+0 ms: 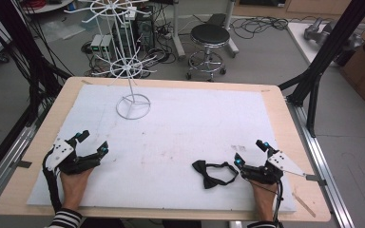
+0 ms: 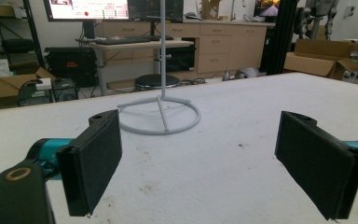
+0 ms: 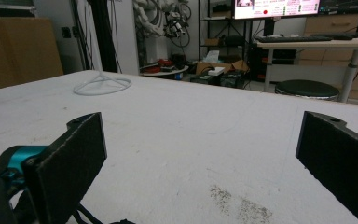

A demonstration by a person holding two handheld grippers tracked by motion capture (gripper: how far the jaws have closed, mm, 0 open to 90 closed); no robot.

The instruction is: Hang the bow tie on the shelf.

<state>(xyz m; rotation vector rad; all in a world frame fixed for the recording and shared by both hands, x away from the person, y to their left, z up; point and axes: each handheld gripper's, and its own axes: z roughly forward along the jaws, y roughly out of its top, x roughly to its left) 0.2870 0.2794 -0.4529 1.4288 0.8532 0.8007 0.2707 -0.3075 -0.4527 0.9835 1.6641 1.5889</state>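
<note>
In the high view, the left gripper (image 1: 93, 142) rests at 8 o'clock on the white mat (image 1: 180, 123) with its jaws spread apart and nothing between them. The right gripper (image 1: 250, 153) lies at 4 o'clock, also wide open. The black bow tie (image 1: 211, 173) lies flat just beside the right gripper, at its 8 o'clock. The white wire stand (image 1: 132, 71) is at 11 o'clock.

In the left gripper view, the stand's ring base (image 2: 158, 116) sits at 12 o'clock between the spread jaws.

In the right gripper view, the ring base (image 3: 102, 84) is at 10 o'clock.

Black bow tie (image 1: 215, 173) lies flat (strap looped) on white mat.
</note>
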